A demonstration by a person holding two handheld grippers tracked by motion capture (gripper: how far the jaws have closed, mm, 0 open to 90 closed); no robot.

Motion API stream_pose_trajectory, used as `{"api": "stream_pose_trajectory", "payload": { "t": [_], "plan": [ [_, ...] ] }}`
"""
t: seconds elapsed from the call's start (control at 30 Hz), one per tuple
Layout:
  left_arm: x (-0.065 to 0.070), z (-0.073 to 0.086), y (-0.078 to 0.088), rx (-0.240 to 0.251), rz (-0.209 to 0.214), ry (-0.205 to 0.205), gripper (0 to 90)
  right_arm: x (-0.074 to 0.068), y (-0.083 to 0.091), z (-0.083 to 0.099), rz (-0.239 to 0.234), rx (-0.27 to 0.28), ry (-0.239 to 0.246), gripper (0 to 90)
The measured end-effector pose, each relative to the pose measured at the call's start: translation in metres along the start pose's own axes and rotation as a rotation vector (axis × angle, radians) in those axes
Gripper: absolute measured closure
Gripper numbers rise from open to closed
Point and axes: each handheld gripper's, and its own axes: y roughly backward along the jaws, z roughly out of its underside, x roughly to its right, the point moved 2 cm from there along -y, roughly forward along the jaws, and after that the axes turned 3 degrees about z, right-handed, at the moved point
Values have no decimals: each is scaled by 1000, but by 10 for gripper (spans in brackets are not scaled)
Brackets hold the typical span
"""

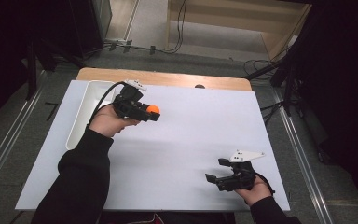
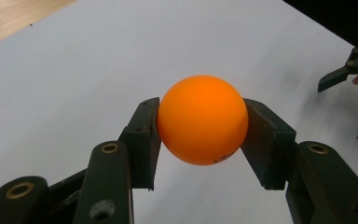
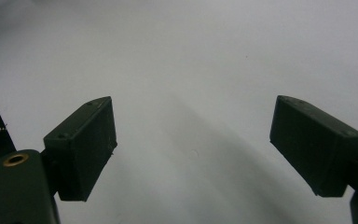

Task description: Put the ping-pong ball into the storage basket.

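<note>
Left hand-held gripper [image 1: 154, 113] pinches orange ball [image 2: 202, 119] clear of tabletop [image 1: 177, 140] for carrying, near white tray [image 1: 81, 114]; right hand-held gripper [image 1: 214, 171] rests spread, empty.

Worktop [image 1: 177, 154]: white sheet, bare across the middle, far right corner and near left corner; passage open there.

Obstacle, far left corner: white tray [image 1: 81, 114], long, lying along the left edge, walls raised.

Obstacle, just beside the tray's right wall: left gripper [image 1: 153, 112], above the surface, clamped on an orange ball [image 1: 153, 109]; its forearm crosses the near left part.

Obstacle, near right corner: right gripper [image 1: 216, 170], jaws spread wide, bare sheet between them.
</note>
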Motion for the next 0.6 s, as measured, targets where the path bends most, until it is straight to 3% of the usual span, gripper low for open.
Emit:
{"api": "stream_pose_trajectory", "payload": {
  "t": [0.6],
  "plan": [
    [-16, 9, 25, 28, -71, 34, 507, 1, 1, 0, 2, 3, -9, 131]
  ]
}}
